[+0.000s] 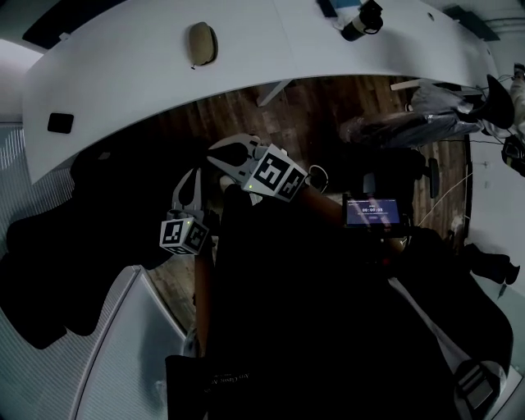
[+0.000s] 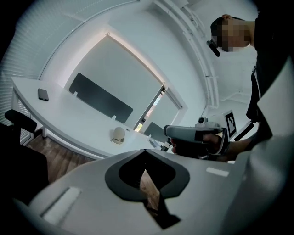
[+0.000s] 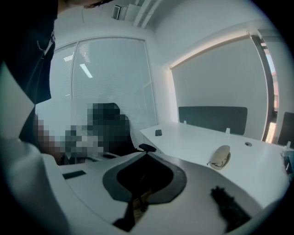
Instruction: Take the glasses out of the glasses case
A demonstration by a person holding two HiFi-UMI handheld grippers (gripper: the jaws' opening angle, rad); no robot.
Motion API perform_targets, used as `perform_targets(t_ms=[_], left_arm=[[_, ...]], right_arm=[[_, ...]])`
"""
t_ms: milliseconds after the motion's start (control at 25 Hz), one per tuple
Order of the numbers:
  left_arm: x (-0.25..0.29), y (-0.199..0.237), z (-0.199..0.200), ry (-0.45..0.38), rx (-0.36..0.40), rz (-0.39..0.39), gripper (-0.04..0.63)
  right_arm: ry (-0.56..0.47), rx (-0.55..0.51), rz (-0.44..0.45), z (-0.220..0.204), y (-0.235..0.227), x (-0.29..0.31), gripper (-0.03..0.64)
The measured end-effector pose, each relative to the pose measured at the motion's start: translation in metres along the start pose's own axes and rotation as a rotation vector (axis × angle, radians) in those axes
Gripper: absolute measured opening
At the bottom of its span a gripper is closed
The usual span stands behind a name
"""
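The glasses case is a beige oval lying on the curved white desk, far ahead of both grippers. It also shows in the left gripper view as the case and in the right gripper view as the case. No glasses are visible. My left gripper is held over the wooden floor short of the desk's edge, jaws shut with nothing in them. My right gripper is just beside it to the right, also shut and empty. Neither touches the case.
A small black object lies at the desk's left end. A dark divider panel stands at the desk's far side. A black chair is at the left, a lit screen at the right, and a black device on the desk.
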State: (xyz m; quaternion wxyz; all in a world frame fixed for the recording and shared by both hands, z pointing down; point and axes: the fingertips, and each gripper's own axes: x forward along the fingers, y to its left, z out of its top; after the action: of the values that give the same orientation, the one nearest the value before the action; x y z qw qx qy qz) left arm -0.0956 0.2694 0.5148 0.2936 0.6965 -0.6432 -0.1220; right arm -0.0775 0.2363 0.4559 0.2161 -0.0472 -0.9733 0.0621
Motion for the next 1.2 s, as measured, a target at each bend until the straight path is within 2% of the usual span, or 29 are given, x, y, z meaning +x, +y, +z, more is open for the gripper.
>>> perform_targets(t_ms=[160, 360, 480, 760, 960, 1200], left_arm=[[0.021, 0.000, 0.006, 0.025, 0.042, 0.028, 0.008], [0.063, 0.004, 0.019, 0.035, 0.071, 0.055, 0.006], [0.096, 0.001, 0.032, 0.055, 0.121, 0.109, 0.008], [0.164, -0.004, 0.044, 0.106, 0.127, 0.198, 0.008], [0.186, 0.013, 0.056, 0.148, 0.226, 0.313, 0.008], [0.228, 0.036, 0.059, 0.210, 0.221, 0.289, 0.008]], right_arm=[[-0.019, -0.001, 0.036, -0.001, -0.023, 0.006, 0.009], [-0.024, 0.005, 0.036, 0.003, -0.073, -0.002, 0.009], [-0.039, 0.035, 0.031, 0.005, -0.109, -0.012, 0.009], [-0.060, 0.137, -0.003, 0.001, -0.186, -0.024, 0.009], [-0.030, 0.207, -0.013, -0.016, -0.215, -0.022, 0.009], [0.016, 0.261, -0.094, -0.032, -0.263, -0.018, 0.009]])
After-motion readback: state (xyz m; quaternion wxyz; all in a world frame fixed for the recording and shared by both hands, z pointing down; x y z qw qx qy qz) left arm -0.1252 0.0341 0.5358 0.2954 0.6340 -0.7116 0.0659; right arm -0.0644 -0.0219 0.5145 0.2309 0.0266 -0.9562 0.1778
